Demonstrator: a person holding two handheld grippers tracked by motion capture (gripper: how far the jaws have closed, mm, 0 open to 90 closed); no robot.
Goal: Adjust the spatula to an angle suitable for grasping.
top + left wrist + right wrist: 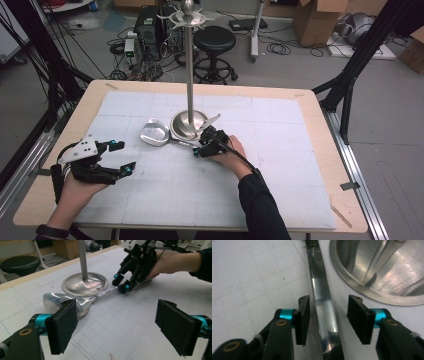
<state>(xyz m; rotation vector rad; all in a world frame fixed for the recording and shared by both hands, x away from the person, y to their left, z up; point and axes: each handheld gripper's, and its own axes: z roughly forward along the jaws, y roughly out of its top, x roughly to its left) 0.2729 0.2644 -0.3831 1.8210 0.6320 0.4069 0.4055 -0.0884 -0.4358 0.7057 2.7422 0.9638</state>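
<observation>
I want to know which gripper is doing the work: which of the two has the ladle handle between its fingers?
The right gripper: its fingers straddle the ladle's handle beside the stand's base. The left gripper sits apart, open over bare mat.

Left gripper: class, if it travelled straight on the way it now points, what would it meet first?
Probably the ladle's bowl, lying just ahead of the open left gripper; the stand's base sits behind it, though depth is uncertain.
</observation>
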